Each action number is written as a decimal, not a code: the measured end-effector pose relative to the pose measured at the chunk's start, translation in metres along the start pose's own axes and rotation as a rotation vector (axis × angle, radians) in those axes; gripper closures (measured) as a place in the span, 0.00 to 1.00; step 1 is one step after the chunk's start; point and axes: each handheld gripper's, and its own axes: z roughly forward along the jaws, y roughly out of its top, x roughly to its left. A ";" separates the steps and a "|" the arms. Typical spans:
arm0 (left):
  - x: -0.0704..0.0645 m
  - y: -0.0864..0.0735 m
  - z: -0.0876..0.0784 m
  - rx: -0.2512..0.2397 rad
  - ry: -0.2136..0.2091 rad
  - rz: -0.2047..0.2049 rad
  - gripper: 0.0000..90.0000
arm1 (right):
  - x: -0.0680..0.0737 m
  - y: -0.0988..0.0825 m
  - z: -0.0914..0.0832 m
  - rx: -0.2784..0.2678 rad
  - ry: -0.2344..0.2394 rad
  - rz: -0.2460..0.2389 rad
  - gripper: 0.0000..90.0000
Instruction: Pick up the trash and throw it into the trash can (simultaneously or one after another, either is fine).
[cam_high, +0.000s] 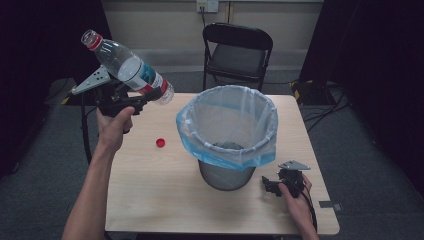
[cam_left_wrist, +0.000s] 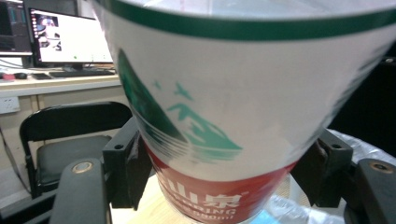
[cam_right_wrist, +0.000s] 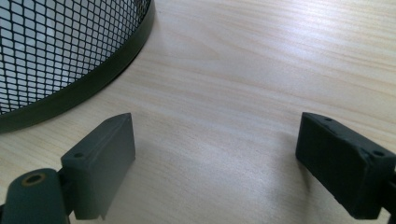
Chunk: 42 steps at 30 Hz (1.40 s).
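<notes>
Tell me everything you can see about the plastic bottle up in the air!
The bottle is clear plastic, looks empty, and has no cap on its open mouth, only a red ring at the neck. Its label is white with green mountains and a red band with white writing. It is tilted, mouth up and to the left, bottom toward the bin. The left tool clamps it across the lower body, holding it above the table's left part. Nothing else touches it.

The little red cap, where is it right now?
In the high view, the red cap lies on the table, left of the bin, below the bottle held in the left tool.
</notes>
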 end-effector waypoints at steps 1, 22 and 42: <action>-0.001 0.001 0.000 -0.003 -0.004 -0.003 0.33 | 0.000 0.000 0.000 0.000 0.000 0.000 0.12; -0.035 0.021 0.029 0.012 -0.168 -0.034 0.33 | 0.000 0.000 0.000 -0.001 0.000 -0.001 0.12; -0.067 0.021 0.077 0.096 -0.323 -0.028 0.32 | 0.000 0.000 0.000 -0.001 -0.001 -0.001 0.12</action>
